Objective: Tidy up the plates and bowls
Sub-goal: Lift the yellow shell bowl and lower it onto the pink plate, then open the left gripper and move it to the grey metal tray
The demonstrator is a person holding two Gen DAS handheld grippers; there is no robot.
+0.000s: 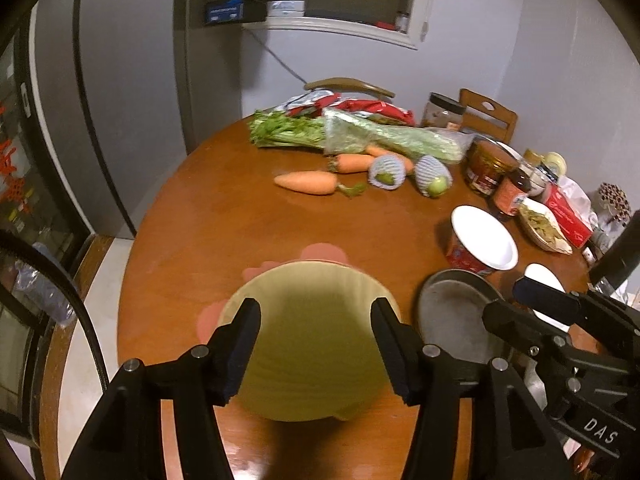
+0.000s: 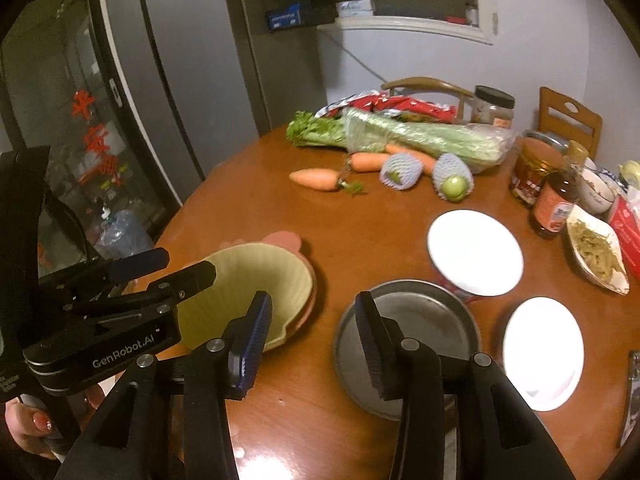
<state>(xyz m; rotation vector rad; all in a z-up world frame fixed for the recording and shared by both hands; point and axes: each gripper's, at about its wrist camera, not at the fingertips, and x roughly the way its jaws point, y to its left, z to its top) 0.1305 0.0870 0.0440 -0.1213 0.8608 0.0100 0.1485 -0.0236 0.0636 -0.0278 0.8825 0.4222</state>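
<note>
A pale yellow-green ribbed bowl rests inside a pink dish on the round wooden table. My left gripper hangs just above the bowl, open, its pads clear of the rim. In the right wrist view the same gripper hovers over the bowl. My right gripper is open and holds nothing; it hangs over the gap between the bowl and a grey metal plate. A white plate lies right of the metal plate. A white-lidded red tub stands behind them.
Carrots, bagged celery and net-wrapped fruit lie at the table's far side. Jars and bottles and a snack tray crowd the right edge. A fridge stands left, chairs behind. A hand holds the left gripper.
</note>
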